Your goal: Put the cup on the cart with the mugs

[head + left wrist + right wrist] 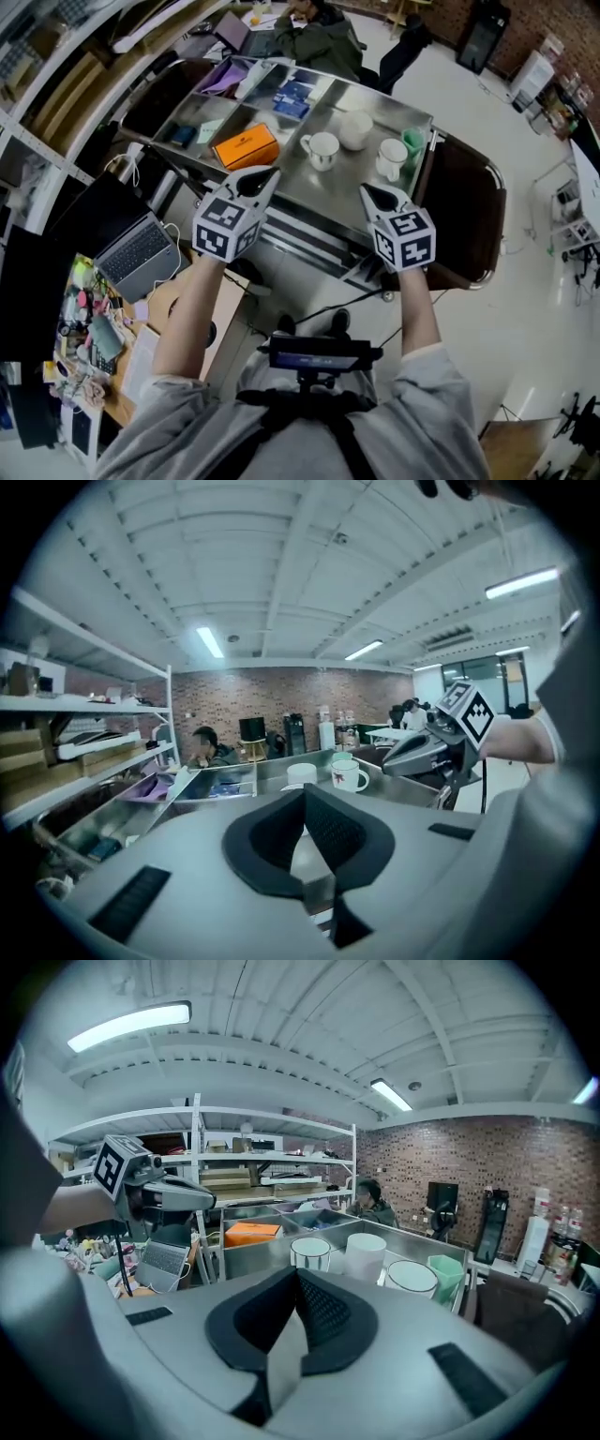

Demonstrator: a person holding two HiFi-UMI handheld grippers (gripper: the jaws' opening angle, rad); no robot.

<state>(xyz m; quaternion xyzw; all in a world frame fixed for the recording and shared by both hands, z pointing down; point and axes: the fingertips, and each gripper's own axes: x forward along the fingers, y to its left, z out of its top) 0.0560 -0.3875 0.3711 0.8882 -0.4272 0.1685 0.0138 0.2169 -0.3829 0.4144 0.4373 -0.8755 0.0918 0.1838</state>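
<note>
The steel cart (309,192) carries a white mug (320,148), an upturned white cup (355,129) and a second white mug (391,157). A green cup (413,141) stands upright right behind that mug, near the cart's right rim. In the right gripper view the green cup (445,1274) sits beside the mugs (412,1277). My left gripper (265,174) (305,791) hovers before the cart's front edge, shut and empty. My right gripper (368,190) (298,1274) hangs alongside it, short of the mugs, also shut with nothing held.
An orange box (246,146) lies in a left compartment of the cart. A laptop (136,251) rests on a cluttered desk at the left. A brown chair (464,211) stands right of the cart. A seated person (319,37) is behind it.
</note>
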